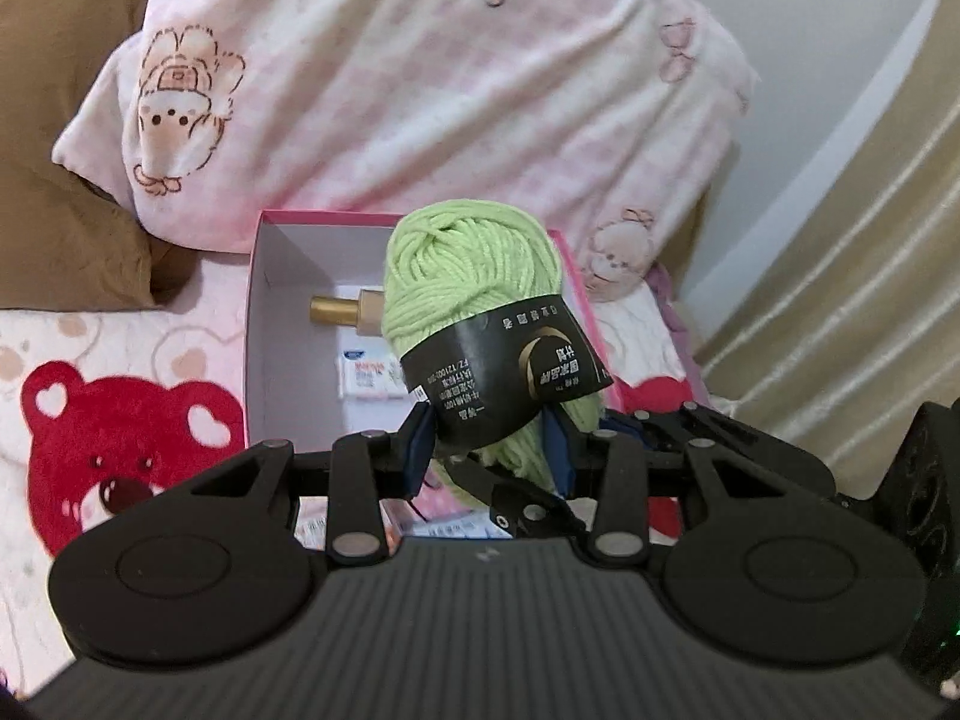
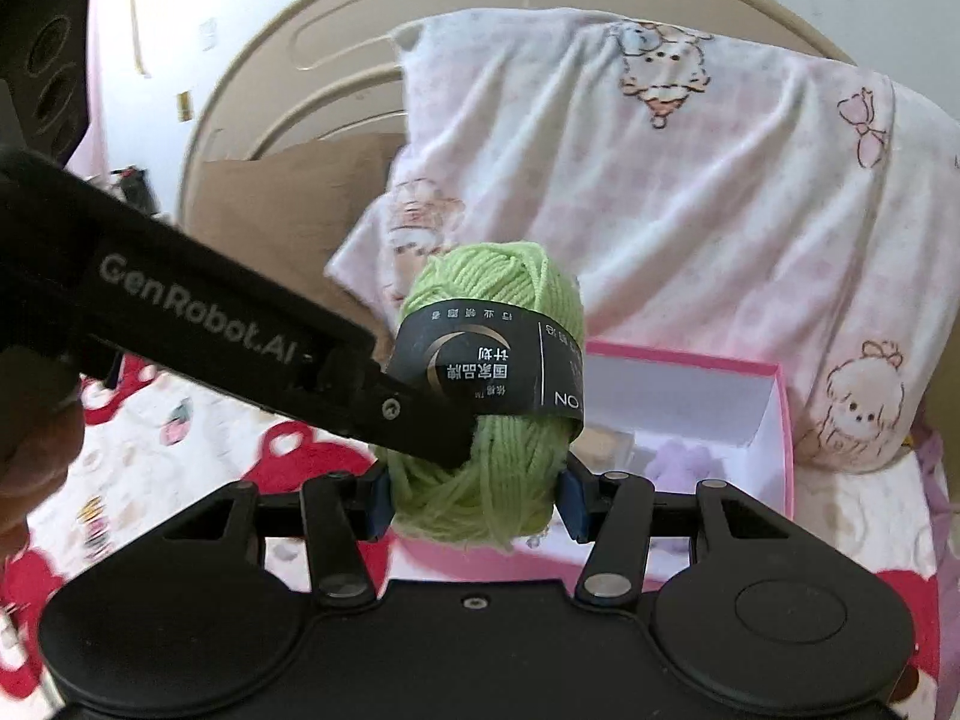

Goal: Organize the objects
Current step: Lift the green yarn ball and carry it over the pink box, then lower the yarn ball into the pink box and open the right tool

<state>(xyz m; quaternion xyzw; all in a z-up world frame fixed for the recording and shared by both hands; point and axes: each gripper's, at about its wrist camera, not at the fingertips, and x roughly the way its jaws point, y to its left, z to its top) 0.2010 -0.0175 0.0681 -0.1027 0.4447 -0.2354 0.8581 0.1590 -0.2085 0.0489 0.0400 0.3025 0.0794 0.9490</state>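
Yarn skein [image 2: 492, 396], soft and light: both the left tool [image 1: 489, 444] and right tool [image 2: 474, 501] pinch its squishy lower end, below the paper band.

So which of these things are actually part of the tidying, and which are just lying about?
Part of the job:
- green wool yarn ball with black paper band
- open pink cardboard box
- left claw
- right claw

Lying about:
- pink cartoon-print pillow
- brown cushion

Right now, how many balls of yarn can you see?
1. The green yarn skein with its black label is held over the pink box, gripped by both the left gripper and right gripper. More could be hidden inside the box behind it.
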